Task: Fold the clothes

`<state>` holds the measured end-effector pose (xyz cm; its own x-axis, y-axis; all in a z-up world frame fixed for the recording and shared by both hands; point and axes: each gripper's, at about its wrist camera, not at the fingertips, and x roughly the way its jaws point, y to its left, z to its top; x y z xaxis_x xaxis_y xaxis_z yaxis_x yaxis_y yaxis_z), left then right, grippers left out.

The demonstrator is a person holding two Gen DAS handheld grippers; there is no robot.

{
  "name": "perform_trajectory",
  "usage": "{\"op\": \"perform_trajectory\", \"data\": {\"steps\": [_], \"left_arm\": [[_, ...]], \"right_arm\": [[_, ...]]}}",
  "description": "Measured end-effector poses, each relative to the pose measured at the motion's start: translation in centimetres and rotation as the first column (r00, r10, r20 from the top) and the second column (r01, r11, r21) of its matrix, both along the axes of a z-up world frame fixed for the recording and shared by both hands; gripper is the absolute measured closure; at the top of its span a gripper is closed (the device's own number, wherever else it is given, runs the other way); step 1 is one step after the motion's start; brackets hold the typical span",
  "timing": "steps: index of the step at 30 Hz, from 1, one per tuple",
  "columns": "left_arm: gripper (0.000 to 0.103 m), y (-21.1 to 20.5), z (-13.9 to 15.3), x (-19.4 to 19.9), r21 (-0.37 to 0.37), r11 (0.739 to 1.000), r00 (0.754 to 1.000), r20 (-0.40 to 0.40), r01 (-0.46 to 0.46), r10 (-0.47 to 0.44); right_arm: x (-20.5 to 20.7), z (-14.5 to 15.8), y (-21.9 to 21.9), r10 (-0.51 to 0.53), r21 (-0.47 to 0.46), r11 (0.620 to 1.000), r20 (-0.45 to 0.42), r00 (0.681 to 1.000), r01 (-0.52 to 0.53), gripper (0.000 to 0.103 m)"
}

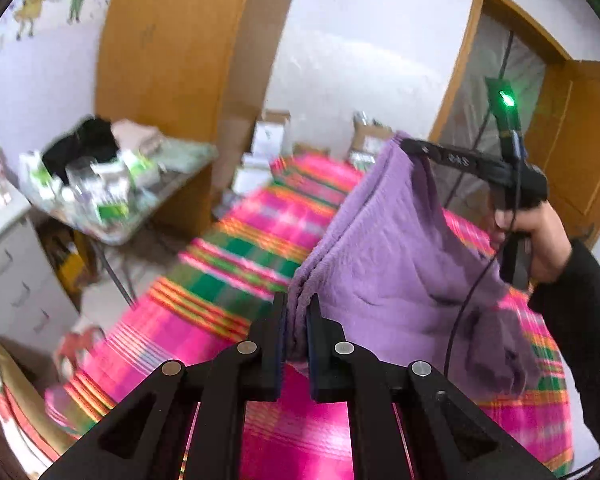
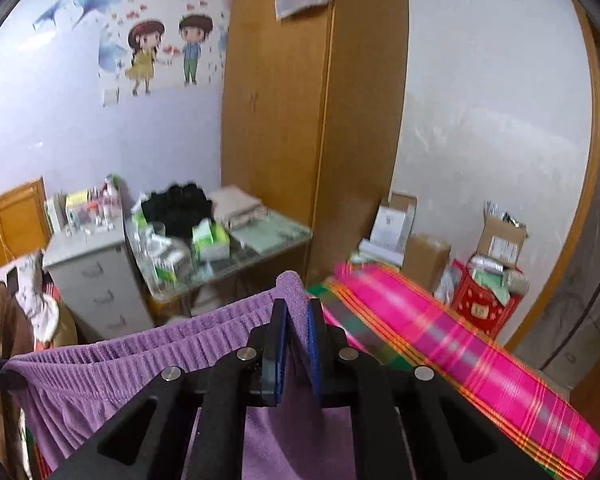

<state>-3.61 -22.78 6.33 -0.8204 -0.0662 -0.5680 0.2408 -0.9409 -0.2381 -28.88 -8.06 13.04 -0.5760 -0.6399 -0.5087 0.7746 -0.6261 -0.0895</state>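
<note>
A purple fleece garment (image 1: 384, 248) hangs in the air, stretched between both grippers above a pink, green and orange plaid bed cover (image 1: 228, 264). My left gripper (image 1: 297, 312) is shut on one end of its waistband. The right gripper (image 1: 410, 145) shows at the upper right in the left wrist view, held by a hand, pinching the other end. In the right wrist view my right gripper (image 2: 298, 312) is shut on the ribbed waistband of the purple garment (image 2: 112, 364), which runs off to the left; the left gripper is barely visible at the left edge.
A cluttered glass table (image 2: 268, 240) and a grey drawer unit (image 2: 96, 280) stand beside the bed cover (image 2: 440, 332). A wooden wardrobe (image 2: 300, 100) is behind them. Cardboard boxes (image 2: 500, 240) and a red crate (image 2: 484, 304) sit by the wall. A door (image 1: 580, 152) stands open at the right.
</note>
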Motion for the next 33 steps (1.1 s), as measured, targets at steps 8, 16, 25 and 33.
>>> {"op": "perform_trajectory", "data": {"steps": [8,16,25,33], "left_arm": [[0.095,-3.4,-2.1,-1.7,-0.042,0.997,0.992,0.098,-0.072,0.076],[0.094,-5.4,-6.9,-3.6,-0.034,0.996,0.97,0.228,-0.085,0.09],[0.095,-9.8,-4.6,-5.1,-0.118,0.979,0.965,0.187,-0.166,0.186],[0.094,-10.2,-9.2,-6.7,-0.131,0.982,0.937,0.306,-0.133,0.168]], "right_arm": [[-1.6,-5.9,-4.5,0.011,0.118,0.993,0.093,0.996,-0.022,0.093],[-3.4,-9.1,-7.9,0.008,0.182,0.983,0.111,0.994,-0.029,0.093],[-4.9,-9.2,-13.7,0.04,0.189,0.98,0.107,0.994,-0.059,0.093],[-8.8,-14.9,-13.6,0.007,0.17,0.982,0.369,0.929,-0.075,0.084]]}}
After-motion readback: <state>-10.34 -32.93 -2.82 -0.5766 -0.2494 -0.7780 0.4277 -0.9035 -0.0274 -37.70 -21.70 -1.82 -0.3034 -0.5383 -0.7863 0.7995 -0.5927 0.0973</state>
